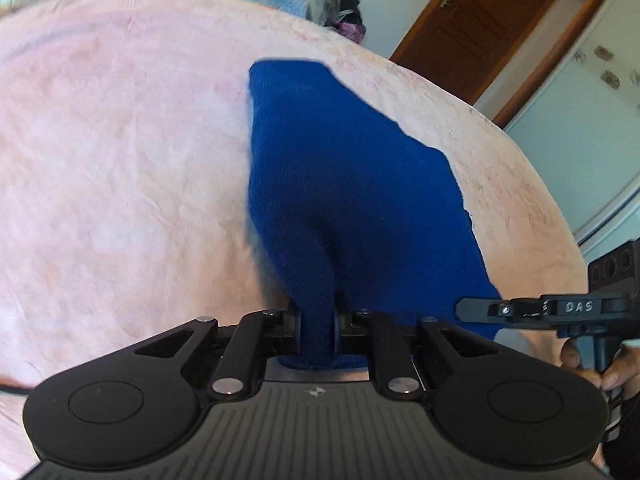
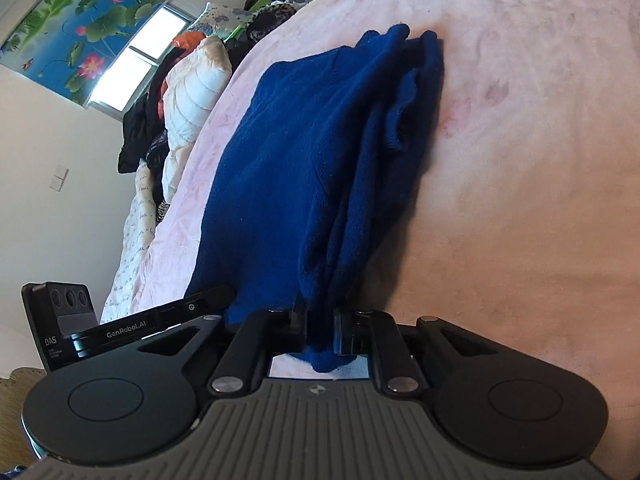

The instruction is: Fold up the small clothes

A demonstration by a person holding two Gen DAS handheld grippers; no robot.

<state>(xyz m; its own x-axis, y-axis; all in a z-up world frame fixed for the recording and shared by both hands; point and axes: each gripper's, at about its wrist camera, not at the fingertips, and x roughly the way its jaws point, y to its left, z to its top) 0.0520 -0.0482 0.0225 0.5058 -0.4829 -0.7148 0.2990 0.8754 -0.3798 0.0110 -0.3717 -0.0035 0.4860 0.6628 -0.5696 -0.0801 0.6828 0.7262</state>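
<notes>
A dark blue knitted garment (image 1: 340, 184) lies on a pink blanket-covered bed (image 1: 120, 140). My left gripper (image 1: 317, 320) is shut on a bunched near edge of the garment. In the right wrist view the same garment (image 2: 304, 152) stretches away, folded in layers along its right side. My right gripper (image 2: 320, 324) is shut on another near edge of it. The right gripper also shows at the right edge of the left wrist view (image 1: 560, 308), and the left gripper shows at the left of the right wrist view (image 2: 132, 328).
A pile of clothes and a quilt (image 2: 180, 96) lies at the far end of the bed (image 2: 520, 160). A brown door (image 1: 480, 20) and a white cabinet (image 1: 580, 120) stand beyond the bed's right side. A window and lotus poster (image 2: 80, 28) are on the far wall.
</notes>
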